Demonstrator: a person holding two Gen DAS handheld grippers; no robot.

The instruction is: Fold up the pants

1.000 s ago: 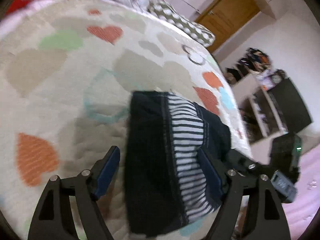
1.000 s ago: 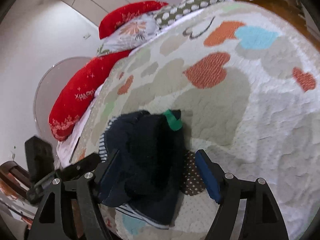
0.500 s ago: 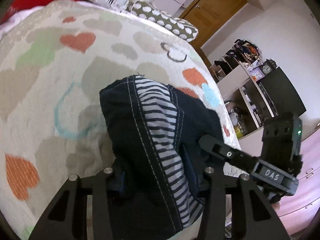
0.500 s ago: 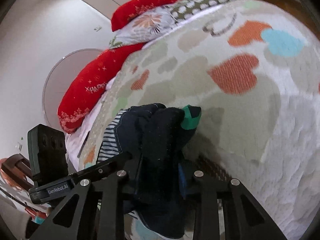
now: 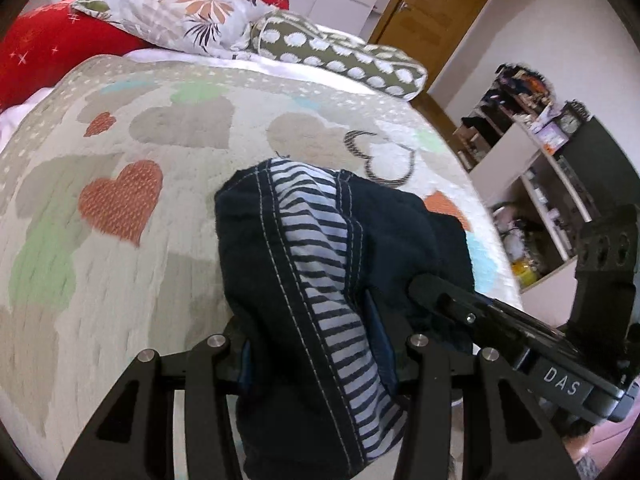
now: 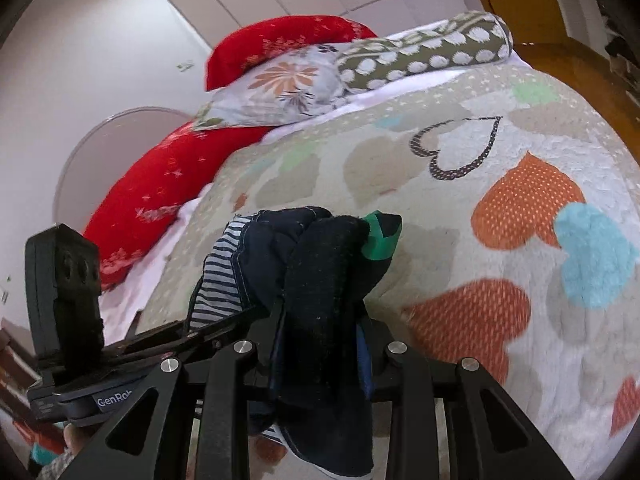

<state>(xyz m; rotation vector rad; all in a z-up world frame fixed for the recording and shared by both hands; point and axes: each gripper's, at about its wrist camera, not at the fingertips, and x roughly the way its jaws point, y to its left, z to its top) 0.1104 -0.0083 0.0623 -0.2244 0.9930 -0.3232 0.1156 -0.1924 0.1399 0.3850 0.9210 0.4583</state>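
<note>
Pants (image 5: 320, 280) are bunched up and held in the air just above the bed cover (image 5: 120, 280), near the front edge of the bed. They are dark blue, with a striped band (image 5: 316, 248) down one side and a small green tag (image 6: 380, 236) at one end.

The left gripper (image 5: 316, 352) has its jaws pressed together on the cloth by the striped band. The right gripper (image 6: 320, 344) has its jaws pinched on a thick dark wad of the pants too. In the left view, the right gripper reaches in from the side, so the two are very close together. The pants hang in a lump between them.

The step now looks like lifting the pants so they can be opened out and laid flat. To do this well, both grips should stay tight so the cloth does not slip. The person should move the two grippers apart, so the lump opens up and the legs hang straight. A small shake may help.

Then the pants should come down slowly onto a bare part of the bed cover, well away from the pillows (image 5: 192, 12). If the grips hold too many layers, the pants may stay twisted. It may help to let one side go and grab only the edge.
</note>
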